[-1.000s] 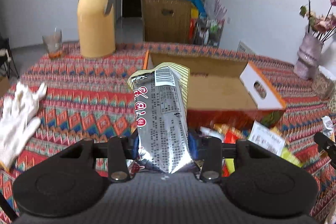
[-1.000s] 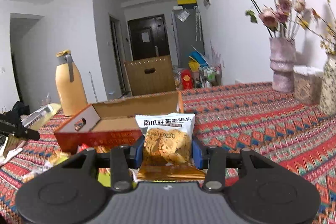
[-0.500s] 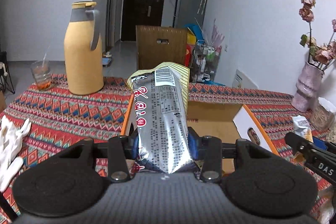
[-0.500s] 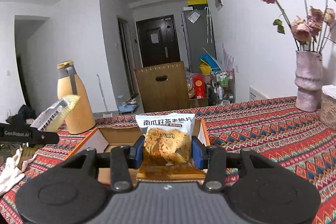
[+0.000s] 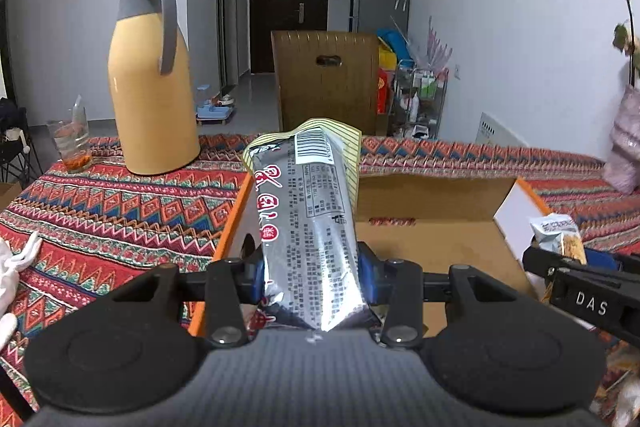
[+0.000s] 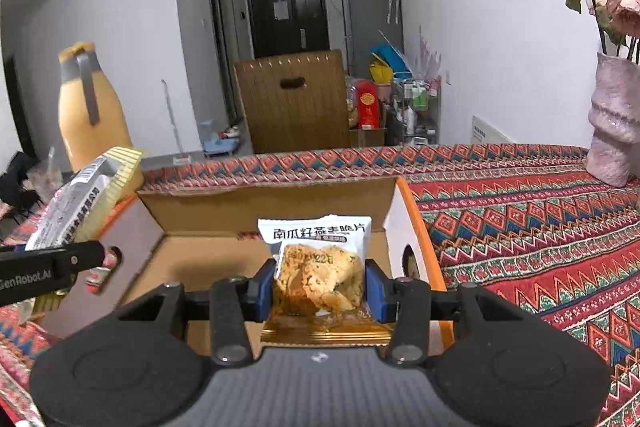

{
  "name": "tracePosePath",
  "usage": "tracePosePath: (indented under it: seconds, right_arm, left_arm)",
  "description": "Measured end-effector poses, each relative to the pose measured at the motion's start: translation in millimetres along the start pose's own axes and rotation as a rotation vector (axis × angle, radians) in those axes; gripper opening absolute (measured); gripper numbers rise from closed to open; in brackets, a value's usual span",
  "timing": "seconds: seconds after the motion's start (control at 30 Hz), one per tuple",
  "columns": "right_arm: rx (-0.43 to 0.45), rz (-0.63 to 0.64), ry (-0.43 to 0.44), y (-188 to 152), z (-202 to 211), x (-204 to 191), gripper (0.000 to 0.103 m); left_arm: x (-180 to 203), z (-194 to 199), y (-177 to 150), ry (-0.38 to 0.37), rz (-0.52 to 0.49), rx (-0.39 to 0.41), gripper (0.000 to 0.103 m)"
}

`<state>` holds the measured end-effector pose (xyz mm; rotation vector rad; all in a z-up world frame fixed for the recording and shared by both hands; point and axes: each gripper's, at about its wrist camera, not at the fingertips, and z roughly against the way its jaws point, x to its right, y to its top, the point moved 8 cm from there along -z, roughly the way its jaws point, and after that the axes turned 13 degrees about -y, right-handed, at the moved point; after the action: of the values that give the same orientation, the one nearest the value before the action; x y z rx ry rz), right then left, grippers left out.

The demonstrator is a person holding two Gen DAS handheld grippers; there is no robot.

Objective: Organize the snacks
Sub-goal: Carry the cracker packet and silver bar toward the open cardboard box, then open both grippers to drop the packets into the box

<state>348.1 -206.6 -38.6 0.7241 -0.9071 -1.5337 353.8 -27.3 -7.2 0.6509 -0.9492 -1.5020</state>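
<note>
My left hand-held gripper is clenched on a silver pouch, its blue pads pressing both sides near the lower end. The pouch stands up and leans away from me, its barcode end and yellow striped seal at the top. It hangs over the left wall of the open box, which sits on the worktop under a patterned cloth.

My right hand-held gripper grasps a biscuit pack, white on top with a clear window showing the biscuit, and a gold seal pointing back at me. This pack hangs over the box floor, near the right wall with its hand hole. The floor I can see is bare cardboard; the near part is hidden behind both grippers, so I cannot tell what lies there.

Each gripper shows at the edge of the other's view, side by side over the box and apart.

Beyond the box on the left stands a tall yellow flask with a grey handle, and a glass near it at the worktop edge. A white glove lies at the far left. On the right, well apart from the box, is a pink vase with dried roses. Something pale blurs at the lower right of the left view, perhaps more snacks. Past the worktop is a brown chair back.
</note>
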Motion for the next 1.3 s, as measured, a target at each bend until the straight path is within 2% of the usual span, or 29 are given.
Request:
tracePosePath:
  seconds: [0.3,0.33,0.4,0.43,0.5,0.63,0.67,1.07,1.3]
  right_arm:
    - [-0.035,0.006,0.011,-19,-17,-3,0.045]
    - [-0.036,0.003,0.012,-19,-18,-3,0.046]
    - [-0.029,-0.007,0.008,-16,-17,1,0.048]
    - [-0.025,-0.013,0.009,-15,-15,2,0.053]
    - [-0.003,-0.029,0.008,-13,-10,5,0.076]
    - [0.039,-0.063,0.009,-7,3,12,0.097]
    - [0.044,-0.074,0.011,-6,4,14,0.103]
    - [0.095,-0.115,0.0,6,27,29,0.103]
    - [0.176,-0.071,-0.019,16,68,31,0.103]
  left_arm:
    - [-1,-12,-14,-0.029,-0.018,-0.008,0.045]
    - [-2,-12,-14,-0.037,-0.013,-0.008,0.047]
    - [-1,-9,-13,-0.039,-0.006,0.004,0.059]
    - [-1,-6,-12,-0.036,-0.005,0.015,0.061]
    - [-3,-1,-10,-0.05,0.013,0.033,0.083]
    - [-6,10,-6,-0.036,0.035,0.078,0.103]
    - [-6,13,-5,-0.03,0.041,0.089,0.103]
    - [-3,36,8,-0.031,0.042,0.125,0.103]
    - [3,72,19,-0.04,0.036,0.165,0.103]
